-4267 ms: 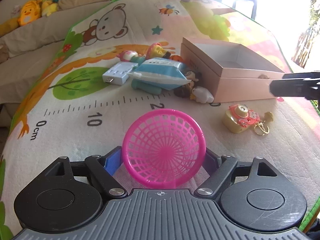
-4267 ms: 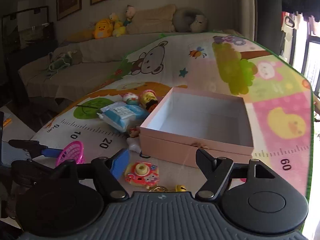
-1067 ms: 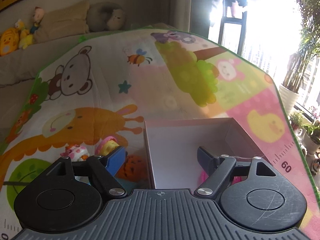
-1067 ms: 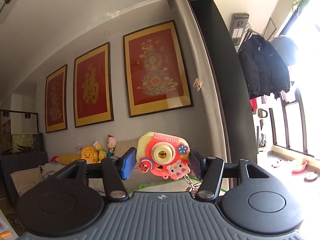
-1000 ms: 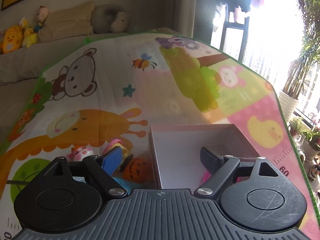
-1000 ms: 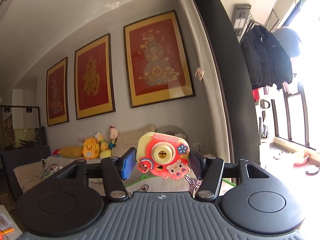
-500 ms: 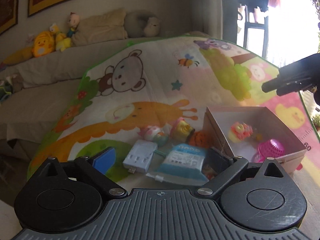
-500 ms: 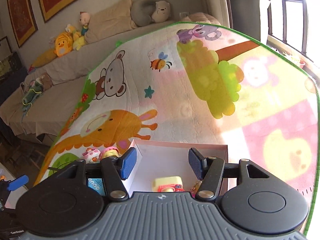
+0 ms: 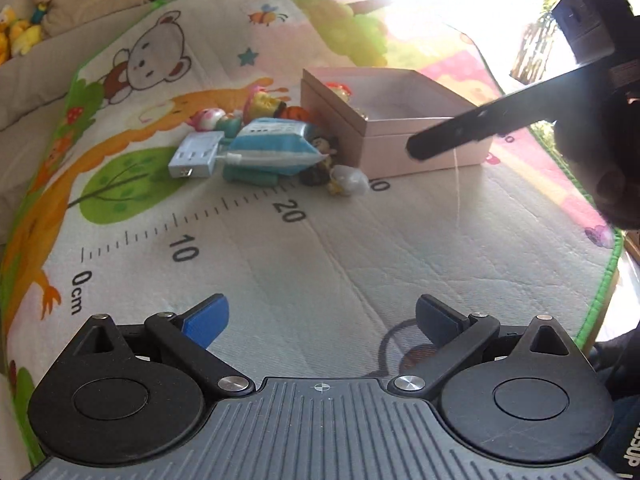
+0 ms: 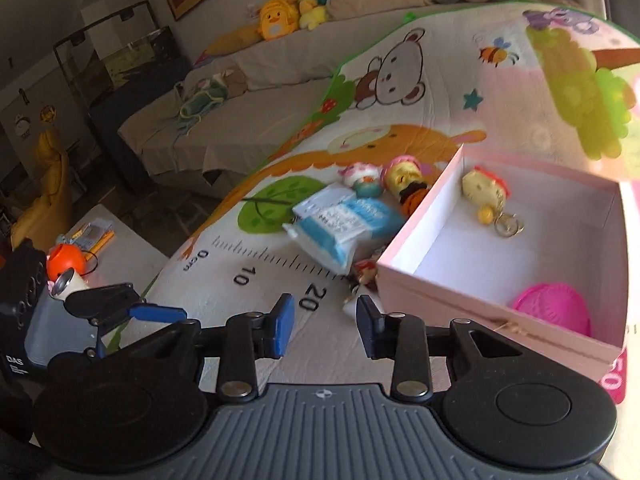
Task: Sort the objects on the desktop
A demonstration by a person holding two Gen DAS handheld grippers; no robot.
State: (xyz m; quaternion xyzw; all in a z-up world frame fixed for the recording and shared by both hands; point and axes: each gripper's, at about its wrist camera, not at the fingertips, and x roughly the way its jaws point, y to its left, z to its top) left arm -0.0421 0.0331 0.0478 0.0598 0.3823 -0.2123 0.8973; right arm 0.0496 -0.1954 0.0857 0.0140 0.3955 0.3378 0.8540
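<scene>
While right tongs (image 10: 323, 330) close empty, box (image 10: 452, 294) lies beside

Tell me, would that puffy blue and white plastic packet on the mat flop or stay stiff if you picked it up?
The puffy blue and white plastic packet would probably sag, since it looks soft and creased. It seems light, resting on the green toy beneath. Its glossy skin might slip between pads.

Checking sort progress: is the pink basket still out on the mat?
No, the pink basket lies inside the pink box, in its near corner, with the toy camera keychain at the far end.
</scene>
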